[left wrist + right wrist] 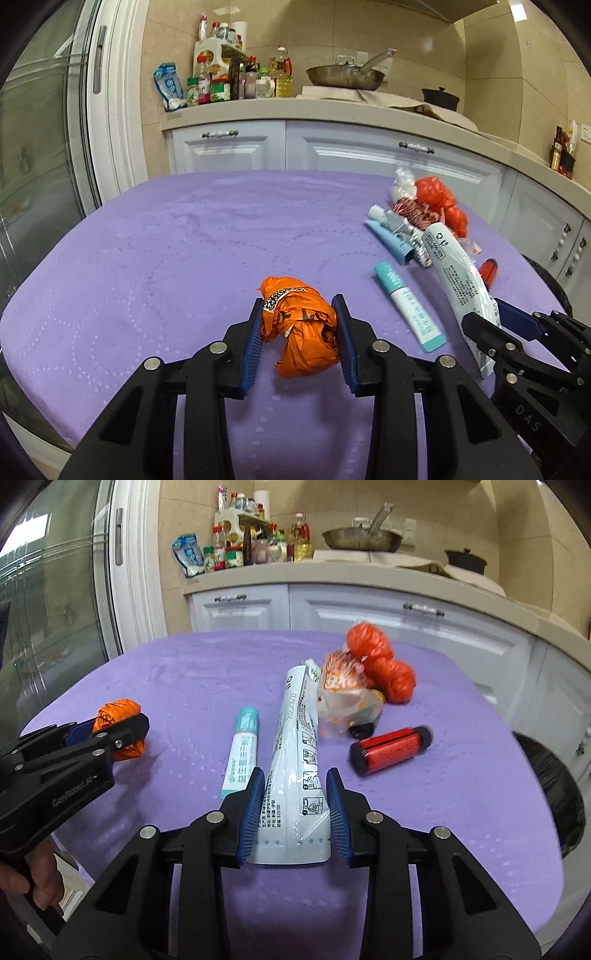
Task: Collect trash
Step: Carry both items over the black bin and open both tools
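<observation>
On the purple tablecloth [166, 258] my left gripper [297, 317] is shut on a crumpled orange plastic bag [306, 336], both blue pads pressing its sides. The right wrist view shows that gripper [110, 731] at the left with the orange bag [118, 710]. My right gripper [295, 790] is shut on the near end of a long white pouch [295, 738] that lies flat and points away. In the left wrist view the right gripper [491, 314] sits at the pouch [458, 280].
A teal and white tube [242, 753] lies left of the pouch. A red cylinder [391, 749], a clear snack wrapper [347, 698] and red bags [384, 664] lie to the right. A blue tube [388, 236] lies further back. A black bin [554, 786] stands off the right edge.
</observation>
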Demonstrator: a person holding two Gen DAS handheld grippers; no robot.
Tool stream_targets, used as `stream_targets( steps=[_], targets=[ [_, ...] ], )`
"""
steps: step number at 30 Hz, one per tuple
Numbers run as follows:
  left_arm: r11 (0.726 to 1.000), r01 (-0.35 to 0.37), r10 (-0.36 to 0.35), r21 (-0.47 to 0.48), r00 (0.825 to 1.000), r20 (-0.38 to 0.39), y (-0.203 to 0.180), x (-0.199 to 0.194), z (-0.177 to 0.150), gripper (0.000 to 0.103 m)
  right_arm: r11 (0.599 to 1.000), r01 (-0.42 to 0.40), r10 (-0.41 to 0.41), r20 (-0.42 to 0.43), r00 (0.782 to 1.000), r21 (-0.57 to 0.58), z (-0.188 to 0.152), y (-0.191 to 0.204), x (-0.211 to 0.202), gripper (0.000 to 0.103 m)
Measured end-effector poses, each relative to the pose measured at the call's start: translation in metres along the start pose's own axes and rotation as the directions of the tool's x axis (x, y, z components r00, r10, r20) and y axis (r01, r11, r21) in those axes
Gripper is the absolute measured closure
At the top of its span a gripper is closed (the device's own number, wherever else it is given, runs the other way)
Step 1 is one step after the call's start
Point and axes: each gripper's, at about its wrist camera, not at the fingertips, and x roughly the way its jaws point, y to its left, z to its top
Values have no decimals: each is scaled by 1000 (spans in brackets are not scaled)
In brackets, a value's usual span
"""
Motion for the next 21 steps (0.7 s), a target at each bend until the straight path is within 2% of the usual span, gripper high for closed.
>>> stream_targets(
  steps=[6, 9, 13, 18, 21],
  targets=[
    [999, 52, -53, 13, 998, 39, -19, -12, 13, 66, 999, 32, -32, 67, 997, 5, 6, -19, -32, 69],
    [995, 98, -99, 37, 994, 50, -38, -15, 19, 66, 997, 66, -70, 88, 994, 46, 10, -42, -45, 69],
    [982, 168, -173, 84, 984, 49, -73, -12, 27, 66, 983, 148, -159, 104, 982, 108, 11, -82, -59, 69],
    [958, 244, -255, 153, 965, 58, -125, -7, 40, 66, 943, 264, -288, 100, 952, 201, 5, -144, -73, 69],
    [936, 301, -314, 182, 948, 47, -158, -1, 48, 66, 913, 326, -357, 93, 930, 244, 1, -179, -77, 69]
  ],
)
